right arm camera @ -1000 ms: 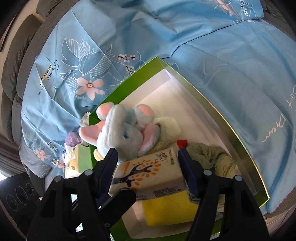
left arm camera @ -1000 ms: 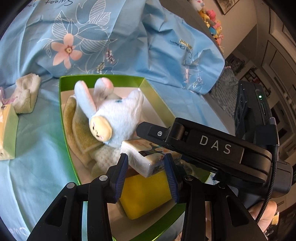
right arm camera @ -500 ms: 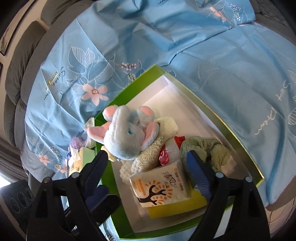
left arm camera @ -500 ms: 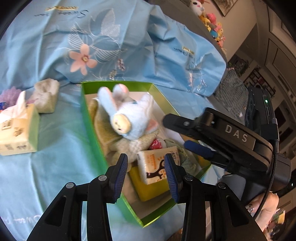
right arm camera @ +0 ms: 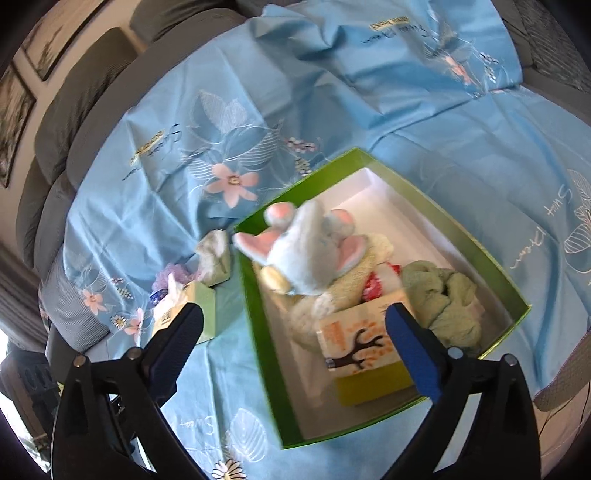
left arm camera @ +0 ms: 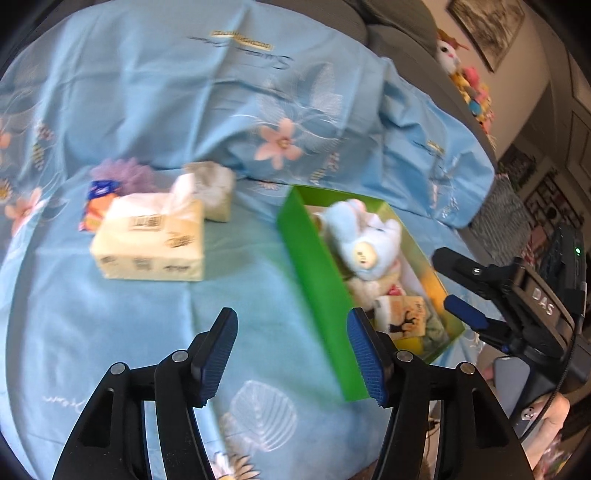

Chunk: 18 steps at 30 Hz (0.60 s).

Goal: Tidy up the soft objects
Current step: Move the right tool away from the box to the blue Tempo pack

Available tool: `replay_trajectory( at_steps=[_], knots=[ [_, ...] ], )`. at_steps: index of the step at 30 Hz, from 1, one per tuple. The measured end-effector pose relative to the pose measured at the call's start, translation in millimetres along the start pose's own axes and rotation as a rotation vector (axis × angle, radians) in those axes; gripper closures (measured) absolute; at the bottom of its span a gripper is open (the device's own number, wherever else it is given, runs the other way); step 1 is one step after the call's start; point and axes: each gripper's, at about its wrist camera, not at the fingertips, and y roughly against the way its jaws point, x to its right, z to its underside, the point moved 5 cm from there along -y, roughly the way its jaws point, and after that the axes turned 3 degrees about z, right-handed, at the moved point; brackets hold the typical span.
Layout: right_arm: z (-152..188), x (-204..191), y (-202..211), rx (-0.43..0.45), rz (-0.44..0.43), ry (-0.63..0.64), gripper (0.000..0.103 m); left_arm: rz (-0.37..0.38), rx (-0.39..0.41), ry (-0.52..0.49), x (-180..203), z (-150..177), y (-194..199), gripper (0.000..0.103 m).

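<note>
The green cardboard box with white inside (right arm camera: 258, 295) stands on the sofa seat and already holds several soft things: a light-blue plush elephant with pink ears (right arm camera: 306, 254), an olive-green crumpled cloth (right arm camera: 443, 299), and a small white tissue pack with a tree print (right arm camera: 358, 339) lying on top of a yellow sponge block (right arm camera: 373, 387). I judge they are packed close together so that more can fit in the free white corner behind.

The right tongs (right arm camera: 295, 350) hang above the box, their jaws opening wide with nothing between the pads. The left tongs (left arm camera: 291, 354) are also opening and empty, and point toward the things not yet collected: a pale-yellow soft tissue package with one tissue pulled up (left arm camera: 147, 240), a small cream folded towel (left arm camera: 214, 192), a purple mesh bath puff (left arm camera: 122, 171) and a small orange and blue packet (left arm camera: 98, 203).

All rests on a light-blue sheet with pink flowers (left arm camera: 110, 332), spread over a grey sofa (right arm camera: 85, 96). Framed pictures (left arm camera: 484, 26) hang on the wall, with colourful toys (left arm camera: 472, 92) on the sofa back.
</note>
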Motion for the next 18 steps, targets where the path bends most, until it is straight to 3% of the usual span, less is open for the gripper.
replay_trajectory(
  at_steps=[11, 18],
  knots=[
    [12.6, -72.5, -11.5, -0.022, -0.097, 0.102, 0.001, -0.118, 0.091, 0.153, -97.9, -9.2, 46.6, 0.039],
    [19.2, -135.2, -40.2, -0.1, -0.191, 0.188, 0.001, -0.126, 0.134, 0.282, -155.3, -15.9, 57.5, 0.039]
  ],
)
